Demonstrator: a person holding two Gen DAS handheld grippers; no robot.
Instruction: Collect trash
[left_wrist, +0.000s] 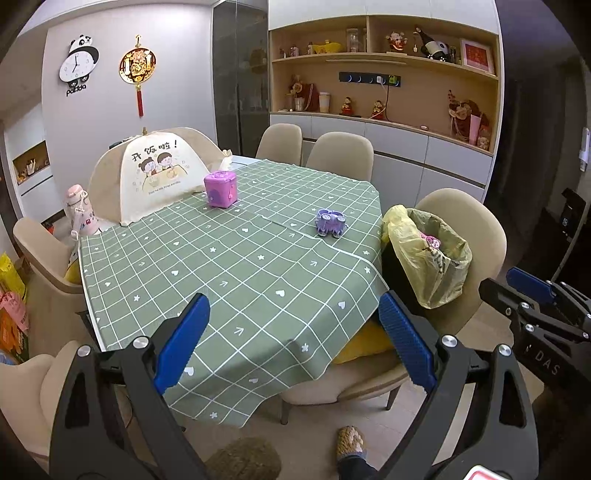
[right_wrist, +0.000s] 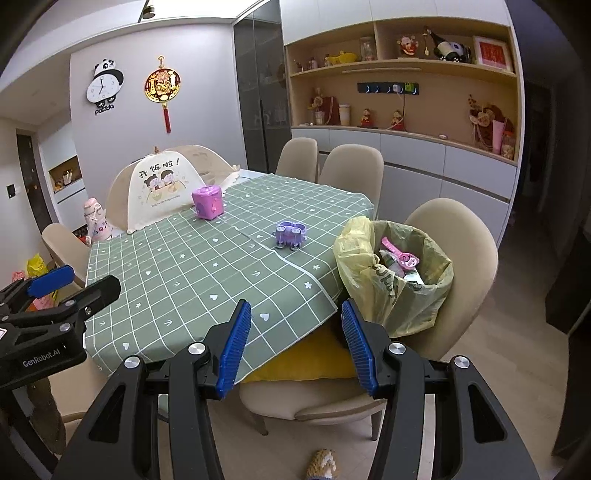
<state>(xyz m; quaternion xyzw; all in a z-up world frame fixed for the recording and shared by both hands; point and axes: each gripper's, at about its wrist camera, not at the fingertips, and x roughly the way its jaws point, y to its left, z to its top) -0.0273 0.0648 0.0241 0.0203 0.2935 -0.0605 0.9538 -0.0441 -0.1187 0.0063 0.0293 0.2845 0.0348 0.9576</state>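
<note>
The trash bag (right_wrist: 397, 280) stands on a chair right of both my grippers, left (left_wrist: 293, 336) and right (right_wrist: 295, 343), tilted downward, jaws wide and empty; "GenRobot.AI" marks the left.

Bin (right_wrist: 373, 317) mostly behind bag (right_wrist: 402, 295)

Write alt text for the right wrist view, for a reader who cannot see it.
The open, empty right gripper points over the near edge of a dining table in a green checked cloth, near a yellow-bagged trash bin standing on a beige chair. A purple box and a purple toy remain on the cloth; the left gripper shows at the left edge.
</note>
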